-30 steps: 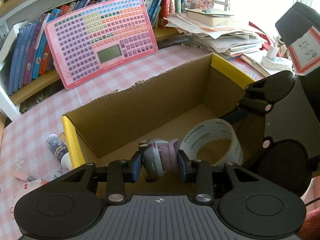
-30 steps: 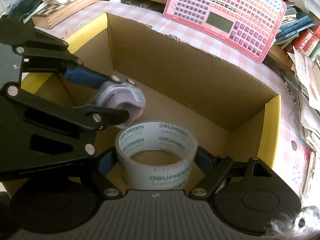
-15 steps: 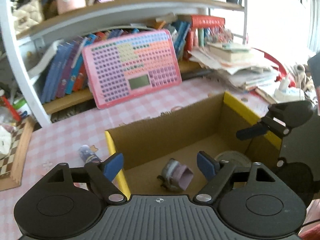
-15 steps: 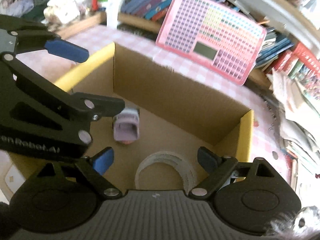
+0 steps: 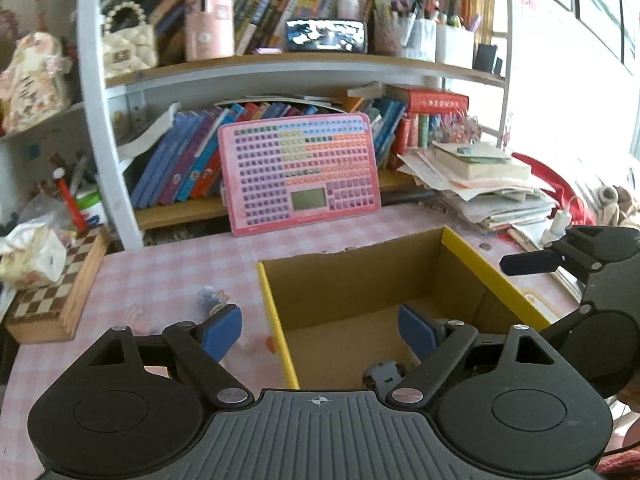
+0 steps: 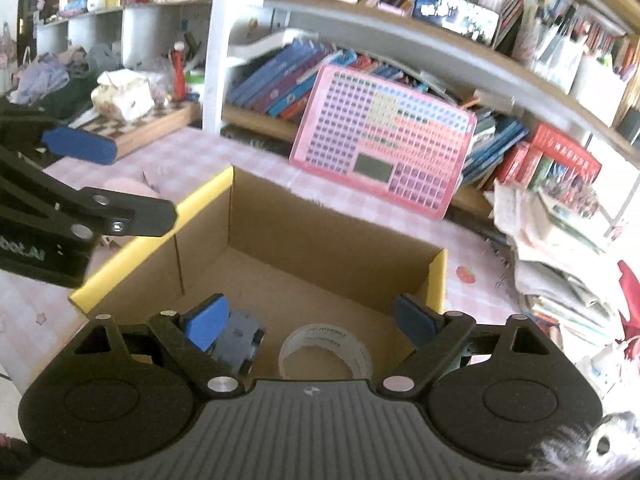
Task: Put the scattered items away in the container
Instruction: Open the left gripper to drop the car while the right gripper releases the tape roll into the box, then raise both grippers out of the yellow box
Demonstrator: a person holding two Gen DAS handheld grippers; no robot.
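Observation:
An open cardboard box (image 5: 472, 256) with yellow flap edges sits on the pink checked table; it also shows in the right wrist view (image 6: 438, 276). On its floor lie a clear tape roll (image 6: 326, 350) and a small grey and purple item (image 6: 240, 342), whose top shows in the left wrist view (image 5: 384, 372). My left gripper (image 5: 320, 330) is open and empty above the box's near left corner. My right gripper (image 6: 308, 318) is open and empty above the box. A small bluish tube (image 5: 210, 300) lies on the table left of the box.
A pink keyboard toy (image 5: 300, 176) leans on the bookshelf behind the box. A chessboard box (image 5: 60, 292) sits at the left. A stack of papers and books (image 5: 484, 184) lies at the right. The right gripper shows at the right of the left wrist view (image 5: 580, 264).
Both grippers opened, dropping the tape roll and the grey and purple item into the box, then rose and drew back from it.

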